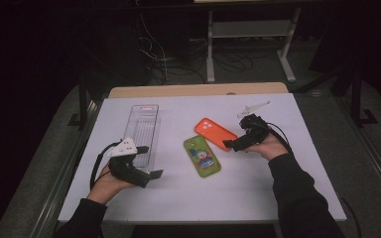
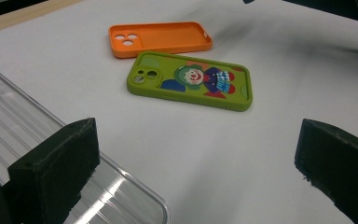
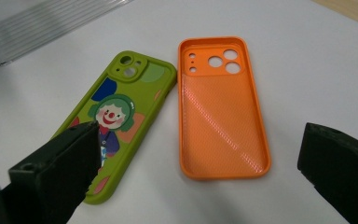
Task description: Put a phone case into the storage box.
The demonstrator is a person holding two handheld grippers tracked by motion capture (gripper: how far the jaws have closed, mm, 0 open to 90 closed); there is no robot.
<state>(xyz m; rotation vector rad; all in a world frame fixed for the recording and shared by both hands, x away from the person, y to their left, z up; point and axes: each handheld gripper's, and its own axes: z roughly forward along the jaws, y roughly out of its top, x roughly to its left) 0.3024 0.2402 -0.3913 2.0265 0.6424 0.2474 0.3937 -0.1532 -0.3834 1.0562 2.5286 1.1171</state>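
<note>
Two phone cases lie side by side mid-table. The green case [image 1: 202, 156] [image 2: 189, 80] [image 3: 116, 116] shows a cartoon clown and lies back up. The orange case [image 1: 216, 132] [image 2: 160, 38] [image 3: 221, 109] lies hollow side up. My right gripper [image 1: 234, 144] [image 3: 200, 177] hovers just right of the orange case, open, its jaws spread over the near ends of both cases. My left gripper [image 1: 151, 161] [image 2: 196, 172] is open at the front left, beside a clear plastic tray [image 1: 144, 129] [image 2: 9, 126] [image 3: 51, 21], with nothing between its jaws.
The white table top [image 1: 278, 178] has a wooden strip [image 1: 198, 90] along its far edge. Beyond it is a dark floor with cables and a desk frame [image 1: 250, 34]. Bare white surface lies in front of the cases.
</note>
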